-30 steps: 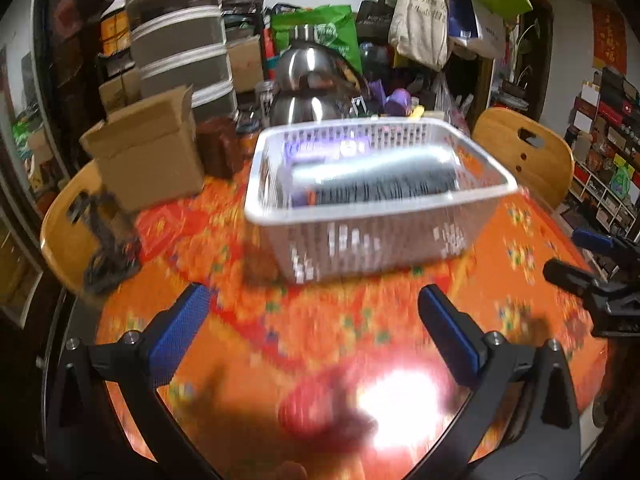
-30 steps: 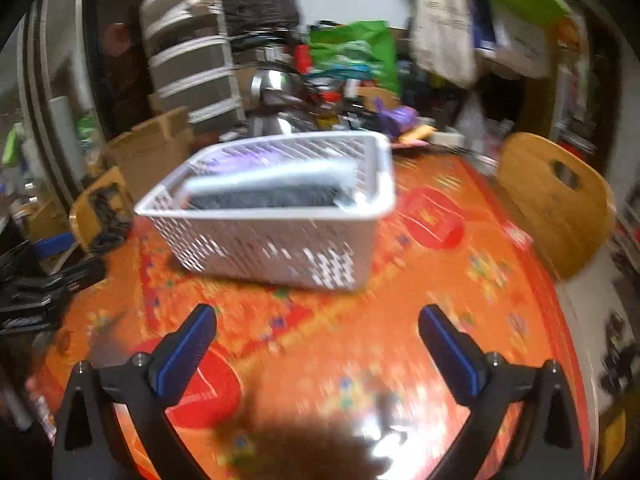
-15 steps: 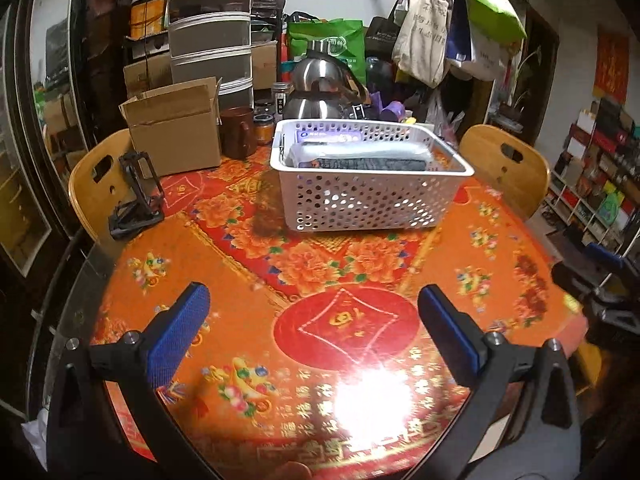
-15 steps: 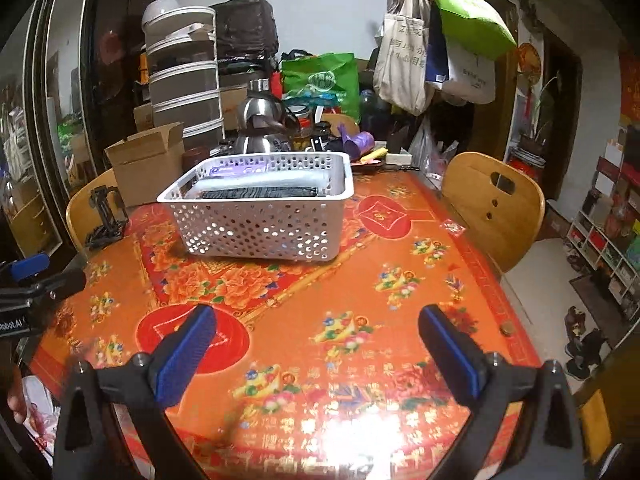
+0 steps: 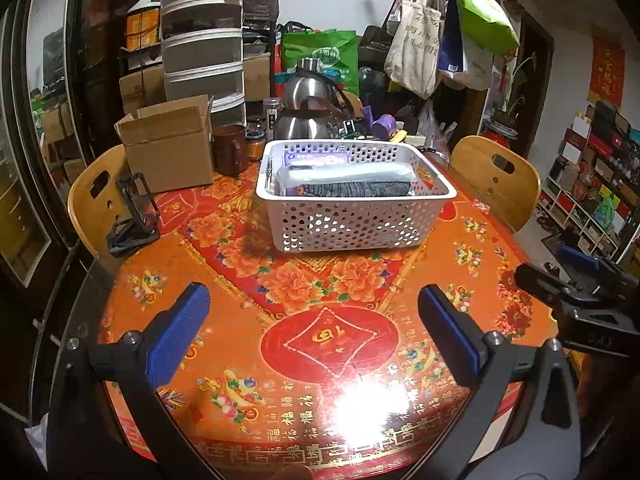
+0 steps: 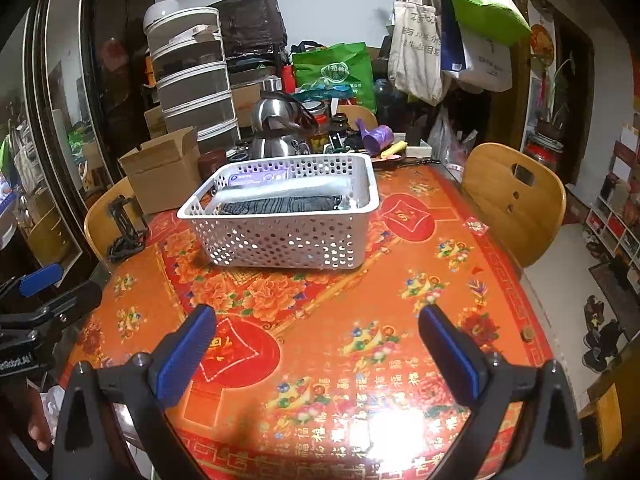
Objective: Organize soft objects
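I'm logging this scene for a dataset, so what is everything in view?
basket: one, white, perforated, mid-table
dark knit roll: one, grey-black, in basket, nearest side
pale wrapped bundle: one, light grey, in basket behind the roll
purple packet: one, at basket's far end
table: one, round, red-orange floral cover
cardboard box: one, brown, open, far left
brown mug: one, beside the box
kettle: one, steel, behind basket
black stand: one, at the table's left edge
wooden chairs: two, left and right
hanging bags: several, white and green, back right
left gripper: blue pads, jaws open, empty
right gripper: blue pads, jaws open, empty
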